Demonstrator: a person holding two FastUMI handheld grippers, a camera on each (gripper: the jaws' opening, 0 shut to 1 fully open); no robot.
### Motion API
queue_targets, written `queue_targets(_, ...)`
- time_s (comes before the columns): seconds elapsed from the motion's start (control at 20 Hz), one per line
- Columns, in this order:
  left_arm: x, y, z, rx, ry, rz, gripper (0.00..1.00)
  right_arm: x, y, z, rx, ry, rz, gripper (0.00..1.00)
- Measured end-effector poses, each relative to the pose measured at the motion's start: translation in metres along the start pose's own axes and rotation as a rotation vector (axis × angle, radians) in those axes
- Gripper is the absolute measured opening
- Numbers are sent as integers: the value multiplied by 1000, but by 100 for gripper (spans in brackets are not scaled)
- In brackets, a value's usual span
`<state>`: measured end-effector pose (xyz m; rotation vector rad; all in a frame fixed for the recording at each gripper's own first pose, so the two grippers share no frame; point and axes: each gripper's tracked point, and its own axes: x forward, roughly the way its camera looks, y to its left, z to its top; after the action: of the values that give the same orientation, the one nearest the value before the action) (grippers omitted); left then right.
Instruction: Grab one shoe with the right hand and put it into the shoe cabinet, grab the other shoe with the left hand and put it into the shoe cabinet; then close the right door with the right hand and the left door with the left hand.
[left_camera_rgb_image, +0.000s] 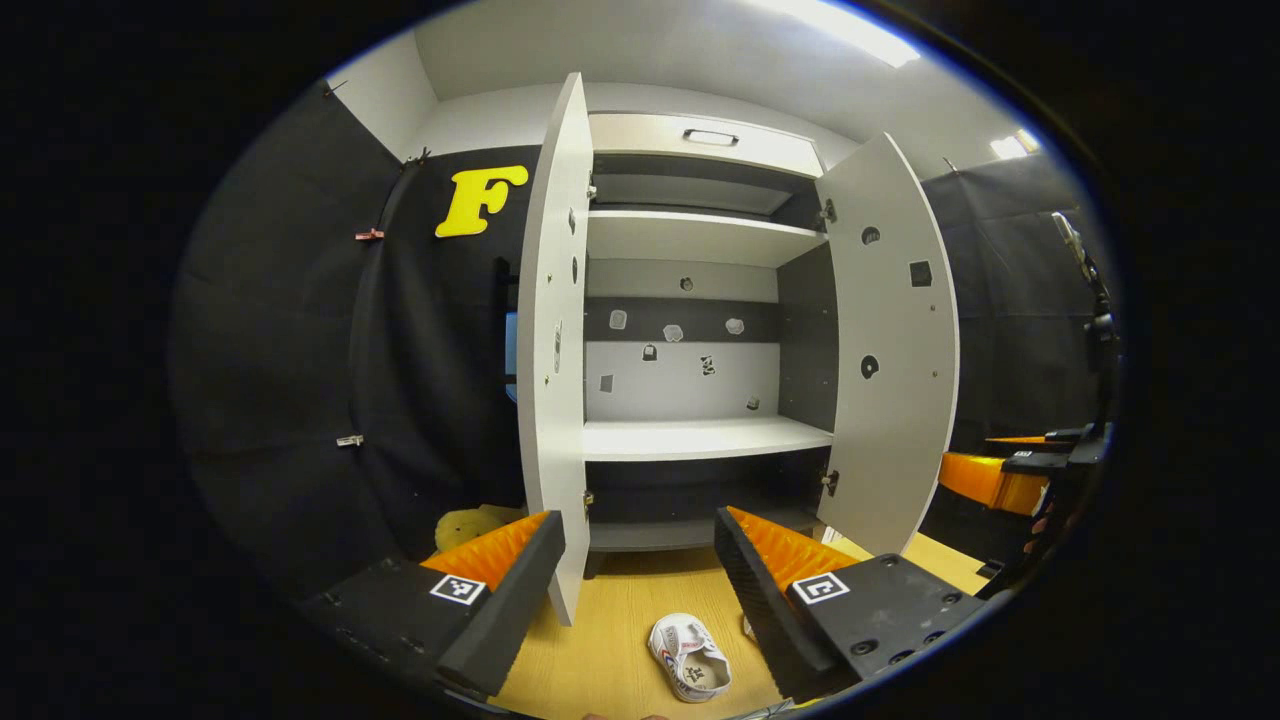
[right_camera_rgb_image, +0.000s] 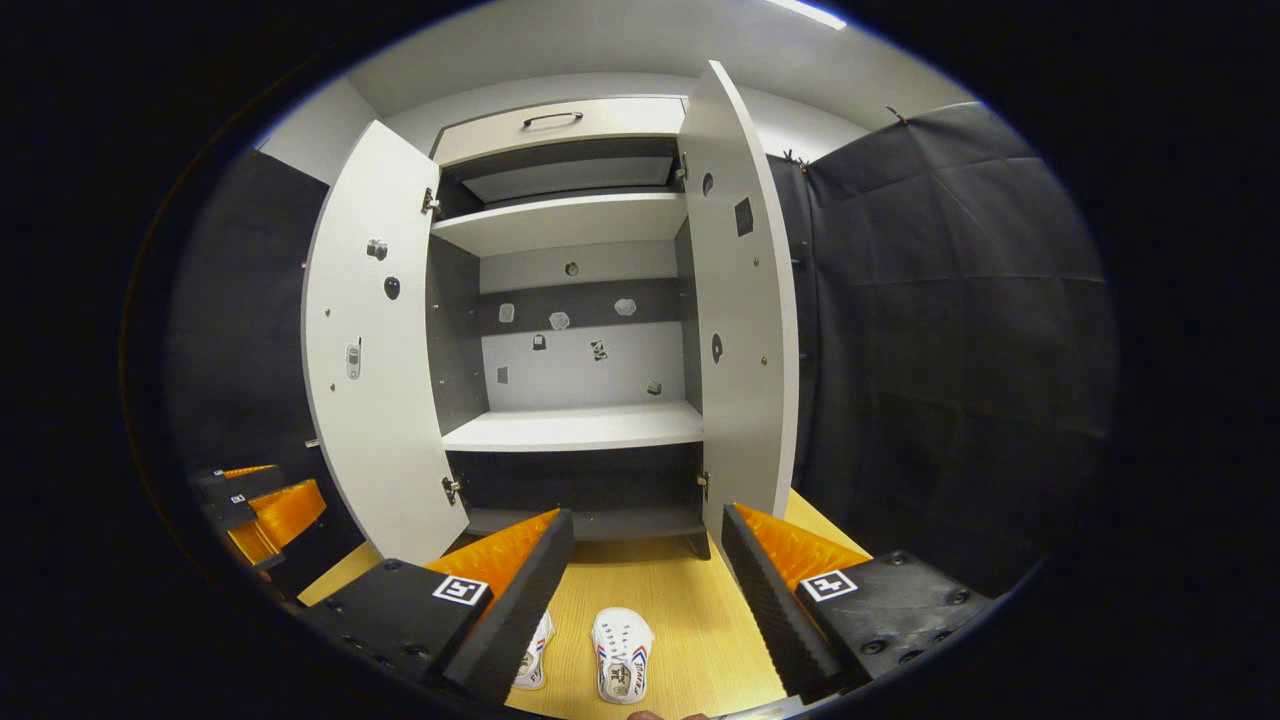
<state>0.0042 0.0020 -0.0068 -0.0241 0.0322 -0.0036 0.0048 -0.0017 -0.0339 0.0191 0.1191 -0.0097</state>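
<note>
White panels and dark recesses make up the shoe cabinet (left_camera_rgb_image: 690, 330) we see at the centre of both views, its two doors swung wide open. In the left gripper view the left door (left_camera_rgb_image: 555, 340) stands edge-on just left of centre and the right door (left_camera_rgb_image: 890, 350) leans out toward the right of the frame. The middle shelf (left_camera_rgb_image: 700, 438) is bare, with small stickers on the back wall above it.

Low in the frame lies a wooden floor (left_camera_rgb_image: 620, 620). On it, near the bottom centre of the left gripper view, we find one white shoe (left_camera_rgb_image: 690, 657) between the fingers of our left gripper (left_camera_rgb_image: 640, 590) — the fingers are spread wide and touch nothing. At the right edge of that view the other gripper shows, farther off.

In the right gripper view two white shoes sit side by side at the bottom centre: one (right_camera_rgb_image: 622, 655) in the open gap of our right gripper (right_camera_rgb_image: 645, 590), the other (right_camera_rgb_image: 533, 655) partly hidden behind its left finger. These fingers are likewise spread apart, holding nothing. At the lower left of this view we see the left gripper again.
</note>
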Motion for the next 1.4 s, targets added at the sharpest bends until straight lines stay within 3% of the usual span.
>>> queue_targets(0.35, 13, -8, -12, -41, 51, 47, 95, 15, -6, -20, -25, 65, 59, 97)
queue_targets(0.8, 18, -34, -8, 10, 108, 152, 95, 34, -8, -86, 63, 220, 227, 99)
queue_targets(1.0, 23, -37, -9, 45, 101, 122, 95, 37, -5, -111, 53, 292, 226, 99)
queue_targets(1.2, 32, -28, -15, 4, 102, 73, 95, 37, 19, -128, 52, 324, 235, 98)
queue_targets(1.4, 39, -10, -25, -15, 128, 13, 95, 33, 48, -180, 67, 438, 244, 99)
